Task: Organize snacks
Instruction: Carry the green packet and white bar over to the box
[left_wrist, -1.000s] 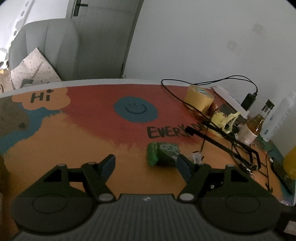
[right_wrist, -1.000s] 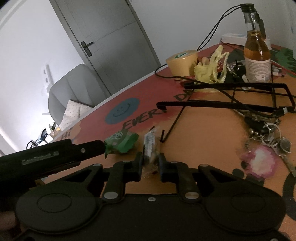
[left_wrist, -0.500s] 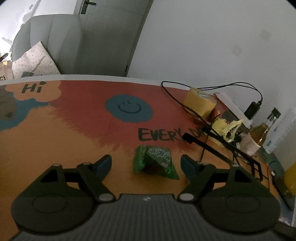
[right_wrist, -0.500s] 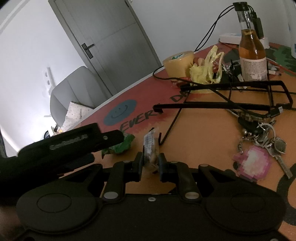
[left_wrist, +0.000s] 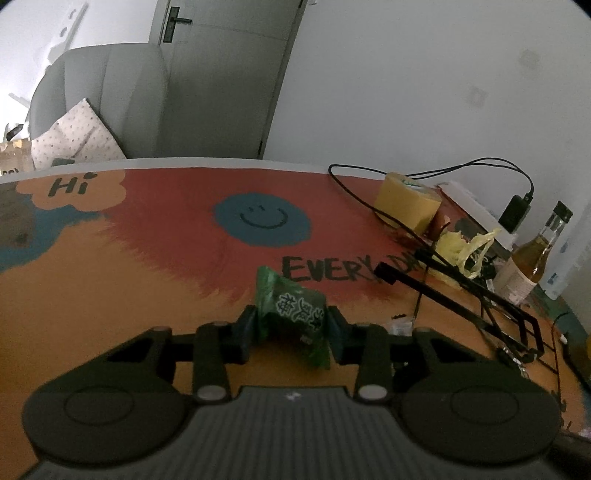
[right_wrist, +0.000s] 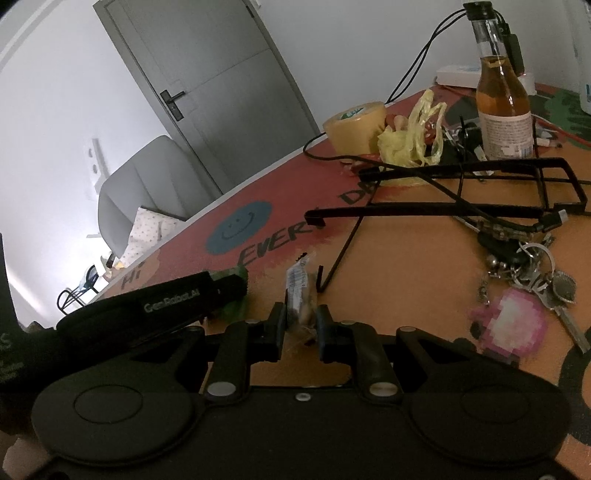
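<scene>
1. Left wrist view: the left tool (left_wrist: 291, 325) has just been closing, and its pads now press both sides of the green snack packet (left_wrist: 295, 314), which sits low over the orange part of the surface (left_wrist: 110, 295).
2. In the right wrist view the right tool (right_wrist: 301, 325) is nearly closed on a small clear-wrapped snack (right_wrist: 300, 295), pinched upright between its pads just above the surface.
3. Progress, as I judge it: both snacks are gripped but neither is put away, so the sorting itself is left to do.
4. Containers: the black wire rack (right_wrist: 461, 192) stands near the two tools, to their right. Nothing I can see lies in it; it looks like the likely place for the snacks, though that is a guess.
5. Behind the rack stand a bottle (right_wrist: 502, 110) about half full of amber liquid, a crumpled yellow bag (right_wrist: 410, 140) and a tape roll (right_wrist: 354, 125); a bunch of keys (right_wrist: 535, 273) lies beside it.
</scene>
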